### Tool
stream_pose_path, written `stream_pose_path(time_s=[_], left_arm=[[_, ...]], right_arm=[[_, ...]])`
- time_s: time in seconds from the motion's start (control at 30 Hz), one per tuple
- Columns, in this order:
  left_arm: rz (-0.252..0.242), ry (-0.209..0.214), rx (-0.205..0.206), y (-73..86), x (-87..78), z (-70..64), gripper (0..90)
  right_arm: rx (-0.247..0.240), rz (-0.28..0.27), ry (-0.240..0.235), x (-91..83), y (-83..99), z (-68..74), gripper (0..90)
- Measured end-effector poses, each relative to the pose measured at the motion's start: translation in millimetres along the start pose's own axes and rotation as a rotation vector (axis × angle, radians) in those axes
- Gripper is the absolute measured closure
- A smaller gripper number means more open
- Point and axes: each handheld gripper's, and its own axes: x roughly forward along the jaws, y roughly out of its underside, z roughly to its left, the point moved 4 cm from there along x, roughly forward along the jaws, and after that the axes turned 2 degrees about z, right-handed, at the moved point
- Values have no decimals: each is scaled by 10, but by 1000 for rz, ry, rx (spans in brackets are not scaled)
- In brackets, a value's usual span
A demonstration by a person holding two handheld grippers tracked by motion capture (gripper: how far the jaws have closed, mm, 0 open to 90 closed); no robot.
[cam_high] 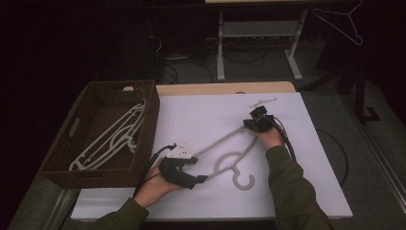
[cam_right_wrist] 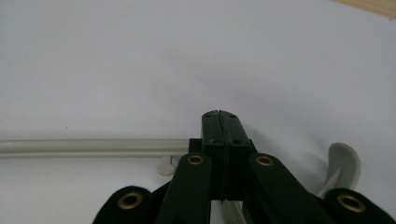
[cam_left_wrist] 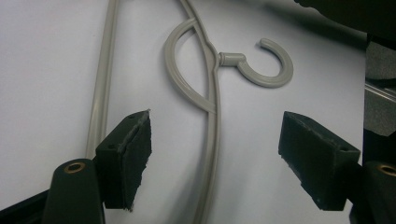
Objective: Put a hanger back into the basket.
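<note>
A grey plastic hanger (cam_high: 225, 165) lies flat on the white table top (cam_high: 201, 115), its hook (cam_high: 244, 181) nearest me. My left gripper (cam_high: 200, 170) is open at the hanger's near left end. In the left gripper view the hanger's arm (cam_left_wrist: 212, 116) runs between the two spread pads, apart from both, with the hook (cam_left_wrist: 273, 70) beyond. My right gripper (cam_high: 253, 114) is at the hanger's far right end, jaws shut pad to pad (cam_right_wrist: 219, 114). The hanger's bar (cam_right_wrist: 93, 147) passes under them. I cannot tell whether they pinch it.
A dark wicker basket (cam_high: 91, 91) stands at the table's left side with several grey hangers (cam_high: 115, 139) inside. Another hanger (cam_high: 342, 21) hangs at the back right, off the table. A desk frame (cam_high: 258, 33) stands behind on the floor.
</note>
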Motion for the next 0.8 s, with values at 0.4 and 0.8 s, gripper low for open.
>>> stream_pose_path(time_s=[0.4,0.8], left_arm=[[60,-3,50,-21,151,0,352],[193,24,95,-73,471,43,622]], right_arm=[[-11,32,2,85,10,22,900],[-21,40,4,99,4,22,900]])
